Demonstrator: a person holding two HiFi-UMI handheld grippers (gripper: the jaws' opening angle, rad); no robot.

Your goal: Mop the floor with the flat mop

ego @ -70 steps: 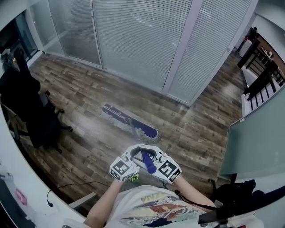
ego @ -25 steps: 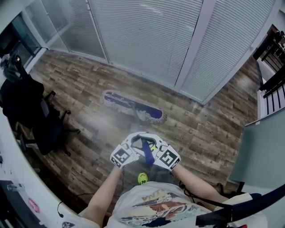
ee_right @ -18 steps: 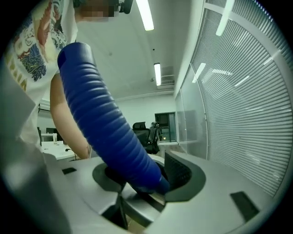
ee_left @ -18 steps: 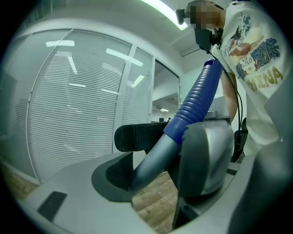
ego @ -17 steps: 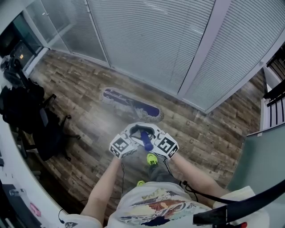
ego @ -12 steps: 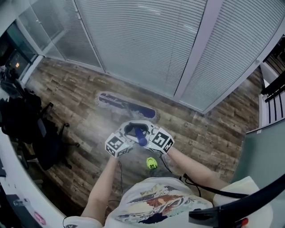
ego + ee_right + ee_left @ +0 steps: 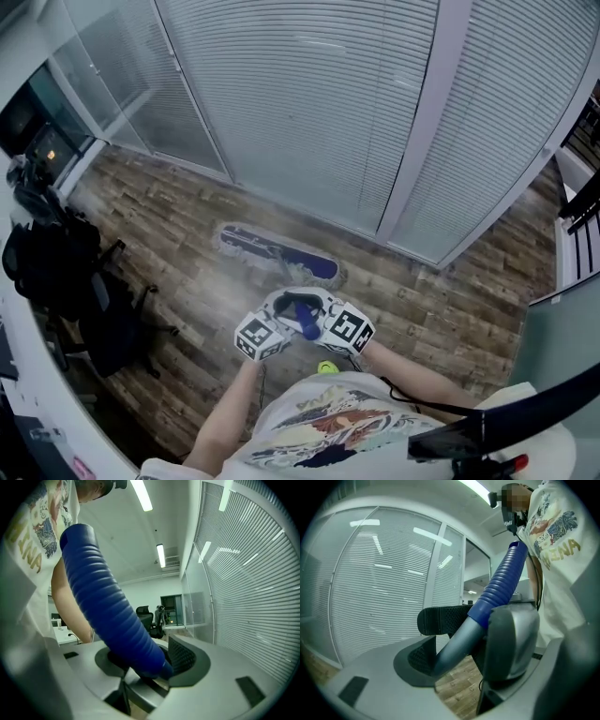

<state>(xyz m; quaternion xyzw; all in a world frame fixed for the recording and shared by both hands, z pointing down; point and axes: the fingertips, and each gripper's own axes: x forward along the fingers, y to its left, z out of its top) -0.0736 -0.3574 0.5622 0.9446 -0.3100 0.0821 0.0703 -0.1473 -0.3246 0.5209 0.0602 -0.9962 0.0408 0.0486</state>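
Flat mop (image 7: pixel 277 255) with its head flat on the wooden floor (image 7: pixel 187 216), near the foot of the glass partition (image 7: pixel 309 103) with blinds. Blue ribbed handle (image 7: pixel 307 321) clamped from 2 sides: left gripper (image 7: pixel 284 307) closed on the grey shaft just below the blue sleeve, right gripper (image 7: pixel 317 306) closed on the sleeve's lower end. Black chair (image 7: pixel 103 309) at left, well apart.

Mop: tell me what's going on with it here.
A person is holding a flat mop with both grippers. The left gripper is clamped on the grey shaft; the right gripper is clamped on the blue ribbed grip above it. The mop's head lies flat on the wood floor, close to the blinds.
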